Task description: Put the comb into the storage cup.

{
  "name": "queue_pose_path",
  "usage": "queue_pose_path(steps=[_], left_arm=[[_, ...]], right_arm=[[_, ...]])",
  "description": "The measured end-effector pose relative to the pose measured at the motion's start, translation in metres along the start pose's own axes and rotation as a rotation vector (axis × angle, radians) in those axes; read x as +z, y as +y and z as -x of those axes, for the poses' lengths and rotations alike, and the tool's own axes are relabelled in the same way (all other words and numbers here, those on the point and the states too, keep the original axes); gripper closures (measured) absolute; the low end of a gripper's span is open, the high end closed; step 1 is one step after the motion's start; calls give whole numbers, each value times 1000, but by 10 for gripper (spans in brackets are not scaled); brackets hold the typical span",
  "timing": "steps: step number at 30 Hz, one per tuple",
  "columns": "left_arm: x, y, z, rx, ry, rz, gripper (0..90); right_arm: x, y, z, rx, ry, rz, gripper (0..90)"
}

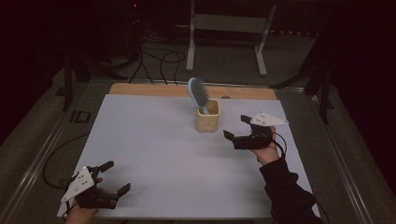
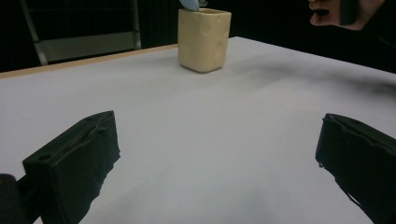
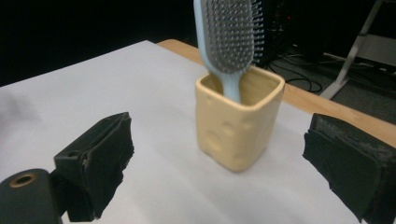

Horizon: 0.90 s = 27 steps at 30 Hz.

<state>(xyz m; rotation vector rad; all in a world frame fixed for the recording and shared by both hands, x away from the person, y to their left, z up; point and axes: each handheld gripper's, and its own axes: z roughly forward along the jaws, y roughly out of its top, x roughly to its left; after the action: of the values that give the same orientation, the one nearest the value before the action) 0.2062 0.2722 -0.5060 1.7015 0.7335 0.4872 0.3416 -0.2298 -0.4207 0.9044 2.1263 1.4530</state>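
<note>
A pale yellow square cup (image 1: 207, 119) (image 2: 204, 39) (image 3: 238, 123) stands upright toward the back of the white table top (image 1: 154, 154). A light blue hairbrush (image 1: 198, 93) (image 3: 229, 44) stands handle-down in it, bristle head leaning up and left. My right gripper (image 1: 236, 126) (image 3: 219, 168) is open just right of the cup, jaws pointing at it and apart from it. My left gripper (image 1: 116, 177) (image 2: 215, 163) is open at the near left corner, low over the table, with nothing between its jaws. The person's right hand (image 2: 336, 14) appears far off in the left gripper view.
A wooden strip (image 1: 154, 89) runs along the table's far edge. Beyond it are a white frame stand (image 1: 224, 28) and black cables (image 1: 159, 60) on the floor. Metal rails (image 1: 42, 154) flank the table. A dark sleeve (image 1: 289, 196) comes in from the bottom right.
</note>
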Motion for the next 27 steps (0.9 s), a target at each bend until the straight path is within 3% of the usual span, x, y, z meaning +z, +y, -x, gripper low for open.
queue_pose_path(steps=[9, 27], left_arm=[[0, 0, 0, -2, 0, -1, 0], [0, 0, 0, 0, -1, -3, 0]], right_arm=[[-25, -23, -10, 14, 11, 10, 77], [-57, -79, -17, 44, 8, -39, 77]])
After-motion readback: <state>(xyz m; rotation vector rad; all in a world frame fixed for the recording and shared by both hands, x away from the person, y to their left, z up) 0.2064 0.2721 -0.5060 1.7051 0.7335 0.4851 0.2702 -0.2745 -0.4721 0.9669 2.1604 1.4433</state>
